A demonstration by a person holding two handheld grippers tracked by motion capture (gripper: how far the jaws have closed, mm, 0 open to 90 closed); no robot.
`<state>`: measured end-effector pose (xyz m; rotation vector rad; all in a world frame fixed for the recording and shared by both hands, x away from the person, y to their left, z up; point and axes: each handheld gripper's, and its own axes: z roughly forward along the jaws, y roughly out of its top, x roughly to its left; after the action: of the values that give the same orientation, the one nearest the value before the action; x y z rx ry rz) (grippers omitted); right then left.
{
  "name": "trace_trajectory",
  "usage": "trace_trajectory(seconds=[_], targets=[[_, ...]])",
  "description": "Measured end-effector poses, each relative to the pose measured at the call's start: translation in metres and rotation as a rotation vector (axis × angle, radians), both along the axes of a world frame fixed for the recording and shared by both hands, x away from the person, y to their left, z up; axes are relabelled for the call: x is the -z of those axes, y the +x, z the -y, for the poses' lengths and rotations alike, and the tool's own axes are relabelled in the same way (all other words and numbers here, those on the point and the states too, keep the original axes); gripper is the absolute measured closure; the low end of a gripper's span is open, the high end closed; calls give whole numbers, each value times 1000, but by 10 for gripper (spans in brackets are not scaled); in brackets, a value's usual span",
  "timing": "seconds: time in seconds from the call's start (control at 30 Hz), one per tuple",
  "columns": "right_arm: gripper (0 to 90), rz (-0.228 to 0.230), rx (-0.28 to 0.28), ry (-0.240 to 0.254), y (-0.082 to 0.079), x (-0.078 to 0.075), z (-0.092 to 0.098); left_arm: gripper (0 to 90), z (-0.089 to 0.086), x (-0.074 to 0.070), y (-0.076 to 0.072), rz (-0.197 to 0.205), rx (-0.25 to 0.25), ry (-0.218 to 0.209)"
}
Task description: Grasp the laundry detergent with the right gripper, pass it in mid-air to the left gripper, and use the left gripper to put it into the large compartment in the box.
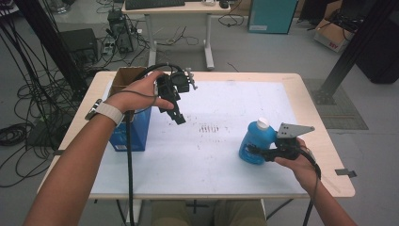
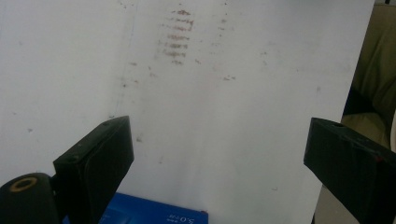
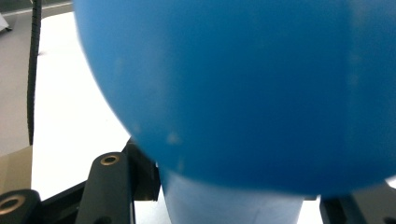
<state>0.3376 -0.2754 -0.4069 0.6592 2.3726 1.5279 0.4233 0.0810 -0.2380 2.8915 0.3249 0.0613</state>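
**Blue bottle being gripped on the right side of the worktop**

Forearms are coming in from the near edge of the high view. On the right, the right claw (image 1: 254, 151) is clenching a blue bottle (image 1: 254, 142) with a white cap (image 1: 263, 123), low on its body; the bottle is standing on the white sheet of the worktop (image 1: 226, 165), near the right edge, tilting slightly. On the left, the left claw (image 1: 178, 113) is hanging released above the sheet, jaws wide apart and holding nothing, beside an open blue cardboard box (image 1: 134, 134).

Judging from this, the bottle is probably heading for the box. Gripping so low is leaving the bottle top-heavy, so lifting slowly and keeping it upright is advisable, with the left claw moving aside from the box opening.
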Motion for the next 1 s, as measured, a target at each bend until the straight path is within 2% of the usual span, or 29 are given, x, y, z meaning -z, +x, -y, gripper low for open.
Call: trace_trajectory(seconds=[0.43, 0.57, 0.6, 0.73, 0.83, 1.0], targets=[[421, 1, 0, 2, 0, 0, 0, 87, 1, 1, -1, -9, -8, -1], [421, 2, 1, 6, 0, 1, 0, 86, 0, 1, -1, -7, -11, -3], [422, 2, -1, 6, 0, 1, 0, 86, 0, 0, 1, 1, 5, 9], [423, 0, -2, 6, 0, 1, 1, 86, 0, 0, 0, -1, -7, 0], [425, 0, -3, 3, 0, 0, 1, 86, 0, -1, 0, 6, 7, 12], [429, -4, -1, -2, 1, -1, 0, 86, 1, -2, -4, 7, -1, 0]])
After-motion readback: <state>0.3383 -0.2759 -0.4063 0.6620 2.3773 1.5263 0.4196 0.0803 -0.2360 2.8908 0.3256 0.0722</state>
